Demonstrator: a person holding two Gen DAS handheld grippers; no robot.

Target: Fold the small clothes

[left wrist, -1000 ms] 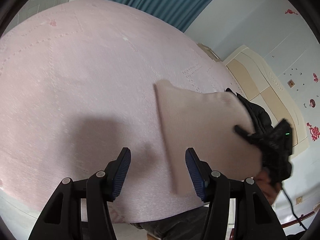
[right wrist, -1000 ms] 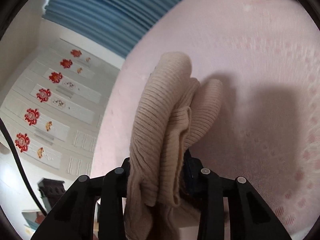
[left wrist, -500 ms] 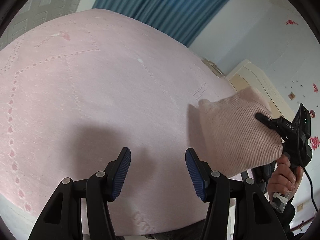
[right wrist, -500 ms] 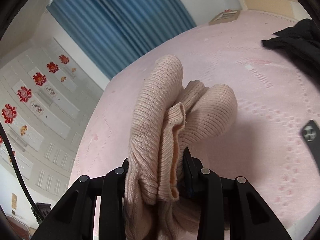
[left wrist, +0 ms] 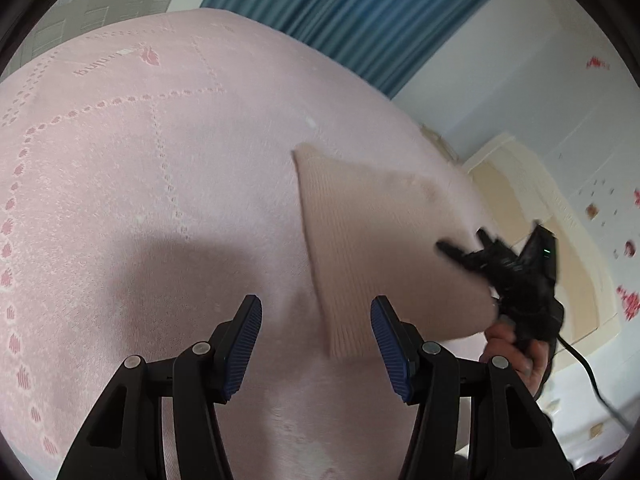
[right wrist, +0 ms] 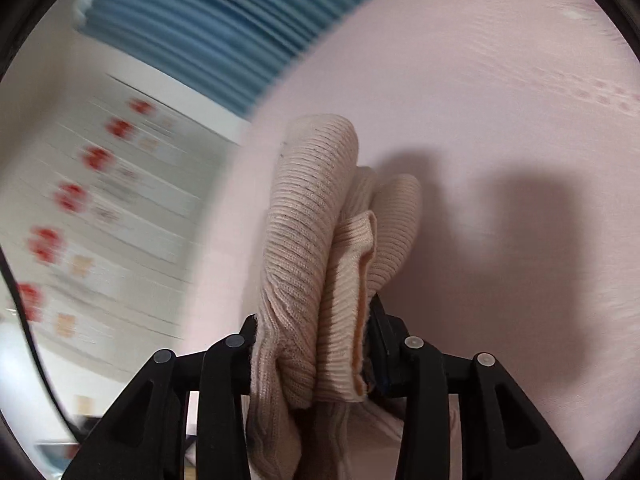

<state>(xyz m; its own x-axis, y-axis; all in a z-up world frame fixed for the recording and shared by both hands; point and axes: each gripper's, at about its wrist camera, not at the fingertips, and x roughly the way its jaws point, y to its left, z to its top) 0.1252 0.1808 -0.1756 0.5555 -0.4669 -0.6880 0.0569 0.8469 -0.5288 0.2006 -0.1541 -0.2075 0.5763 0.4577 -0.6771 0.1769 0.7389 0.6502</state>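
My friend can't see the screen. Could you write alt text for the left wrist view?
The open left gripper hovers empty over a pink bedspread. To its right, the right gripper holds up a beige knit garment. Blue curtains hang behind.

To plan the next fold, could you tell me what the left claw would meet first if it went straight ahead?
Probably the pink bedspread: the open left claw points at bare cover, with the knit garment just to its right. Depth is unclear.

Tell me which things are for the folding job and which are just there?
For the job:
- knitted garment
- right gripper, clamped on it
- left gripper, open
- pink bedspread to fold on

Just there:
- blue curtain
- headboard
- red wall stickers
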